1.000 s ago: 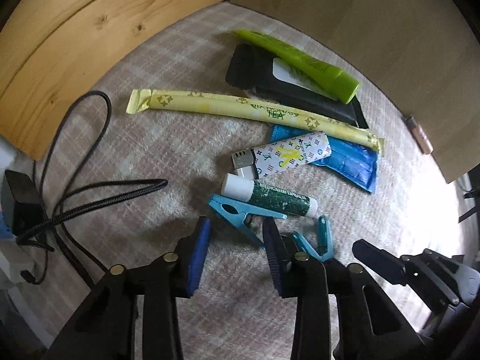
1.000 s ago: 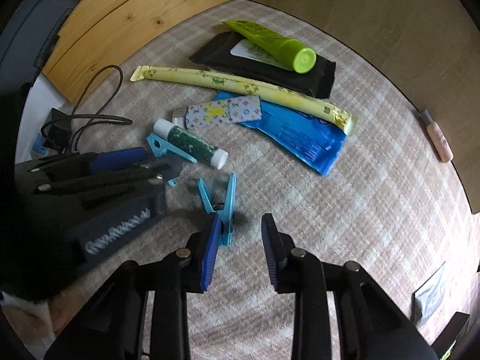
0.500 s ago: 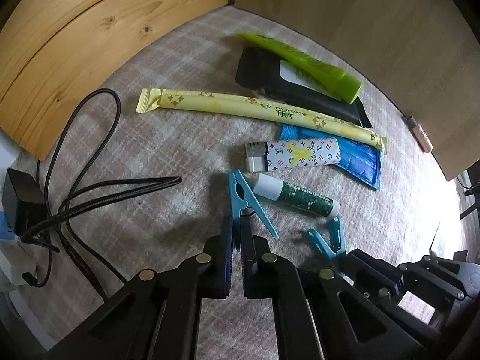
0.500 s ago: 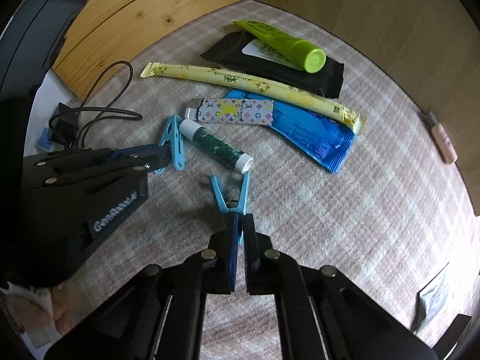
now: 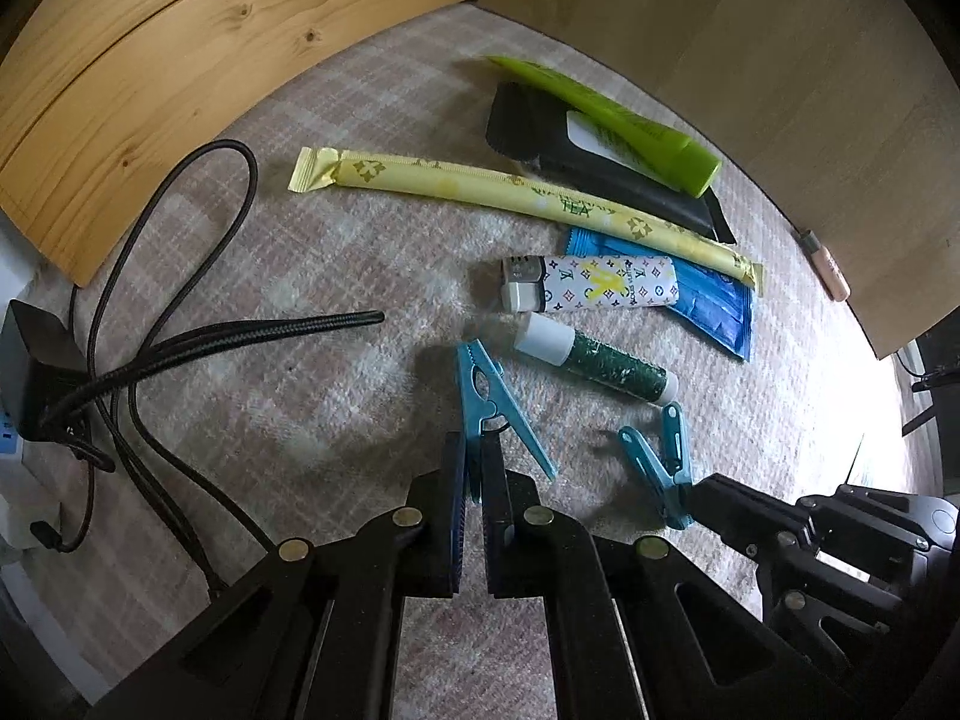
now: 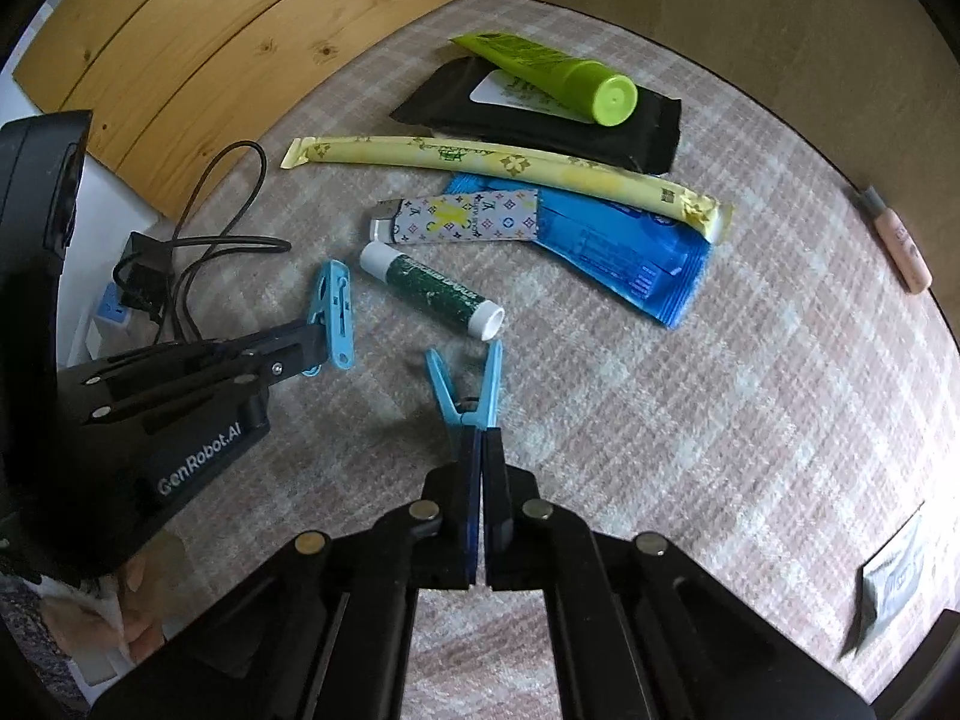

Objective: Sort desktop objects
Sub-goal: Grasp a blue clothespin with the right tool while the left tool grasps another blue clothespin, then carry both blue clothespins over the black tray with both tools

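On the checked pinkish cloth (image 6: 690, 420) nearly everything lies unsorted: the black flat wipes pack (image 6: 636, 126), long yellow tea sachet (image 6: 540, 165), blue foil packet (image 6: 618, 252), green squeeze tube (image 6: 558, 75), patterned lighter (image 6: 474, 216) and green-labelled lip balm stick (image 6: 438, 291). Only two things are in hand (a start, I'd say): the left gripper (image 5: 474, 468) is clenched on one blue plastic clothes peg (image 5: 486, 384), the right gripper (image 6: 483, 456) on the other blue peg (image 6: 465, 387).
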{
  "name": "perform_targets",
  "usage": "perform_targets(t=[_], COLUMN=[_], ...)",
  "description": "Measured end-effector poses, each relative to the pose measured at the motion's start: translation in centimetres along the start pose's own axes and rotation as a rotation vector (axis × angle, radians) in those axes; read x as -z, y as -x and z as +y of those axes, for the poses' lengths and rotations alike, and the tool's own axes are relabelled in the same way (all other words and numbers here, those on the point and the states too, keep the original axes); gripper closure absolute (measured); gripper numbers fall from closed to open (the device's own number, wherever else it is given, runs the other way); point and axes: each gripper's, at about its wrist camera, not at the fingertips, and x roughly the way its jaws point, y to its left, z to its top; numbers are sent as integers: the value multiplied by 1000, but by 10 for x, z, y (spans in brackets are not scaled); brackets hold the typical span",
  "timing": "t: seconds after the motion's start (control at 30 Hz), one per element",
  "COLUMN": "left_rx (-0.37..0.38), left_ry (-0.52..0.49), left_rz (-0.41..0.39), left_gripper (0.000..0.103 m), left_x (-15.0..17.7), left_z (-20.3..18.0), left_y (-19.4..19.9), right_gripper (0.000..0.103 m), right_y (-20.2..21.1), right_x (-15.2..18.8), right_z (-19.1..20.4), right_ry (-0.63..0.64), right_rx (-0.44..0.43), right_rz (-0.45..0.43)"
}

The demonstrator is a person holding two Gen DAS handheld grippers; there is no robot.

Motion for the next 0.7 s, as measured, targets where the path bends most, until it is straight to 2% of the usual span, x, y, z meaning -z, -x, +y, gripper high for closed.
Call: perform_targets(t=[0.07,0.2,0.27,0.53,0.7], left_rx=[2,0,-1,1,3], left_ry=[2,-2,-3,2,0], left_rz=[0,1,1,2,3], left_gripper=[99,99,99,99,99], left_x=[-1,-9,-19,-18,-18], left_z=[0,-3,-9,-7,-20], left_y=[0,-4,-10,-9,-6], right_gripper=[99,89,89,87,91], right_y=[0,-1,-6,-23,-29], right_x=[-2,-8,-10,-14,-14], right_z=[0,3,4,13,13], right_ry=[-3,15,31,78,88], right_rx=[-18,16,32,52,65], right_rz=[10,7,25,51,45])
